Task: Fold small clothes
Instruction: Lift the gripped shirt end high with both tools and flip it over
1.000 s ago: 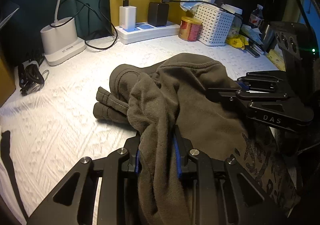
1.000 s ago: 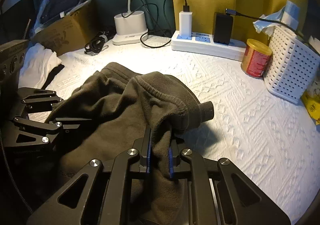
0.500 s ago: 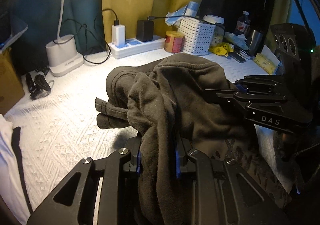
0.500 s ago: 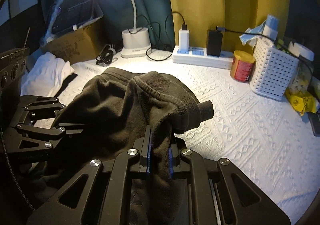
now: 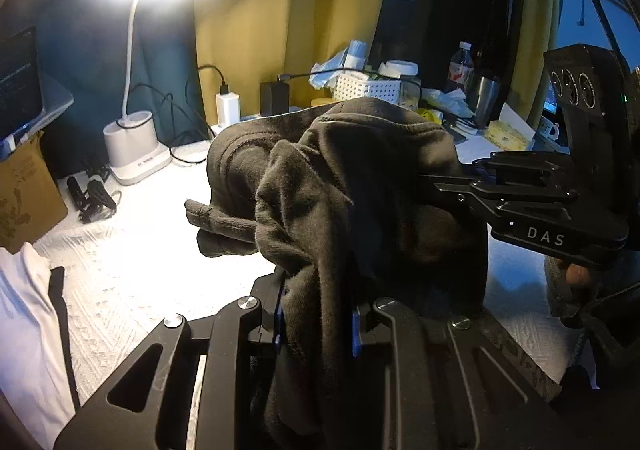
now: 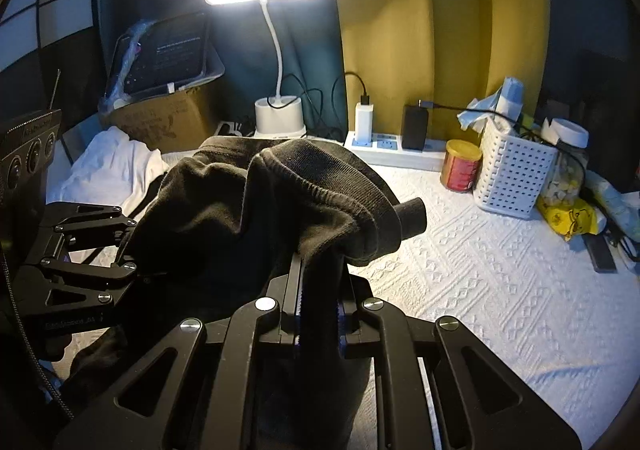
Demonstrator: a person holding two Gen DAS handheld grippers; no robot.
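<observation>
A dark olive-brown garment (image 5: 360, 186) hangs bunched between both grippers, lifted above the white textured bedspread (image 5: 132, 270). My left gripper (image 5: 316, 326) is shut on a fold of it at the bottom of the left wrist view. My right gripper (image 6: 318, 310) is shut on another fold of the garment (image 6: 280, 202). The right gripper also shows at the right of the left wrist view (image 5: 452, 178), clamped on the cloth. The left gripper shows at the left of the right wrist view (image 6: 136, 266). A ribbed cuff (image 5: 216, 218) sticks out to the left.
A lit desk lamp (image 6: 280, 110), a power strip with chargers (image 6: 384, 142), a red can (image 6: 462, 166) and a white basket (image 6: 512, 174) line the back. A white garment (image 6: 108, 166) and a cardboard box (image 6: 160, 122) lie at the left.
Both grippers have risen with the garment, lifting it off the bedspread. The lamp head has come into view.
</observation>
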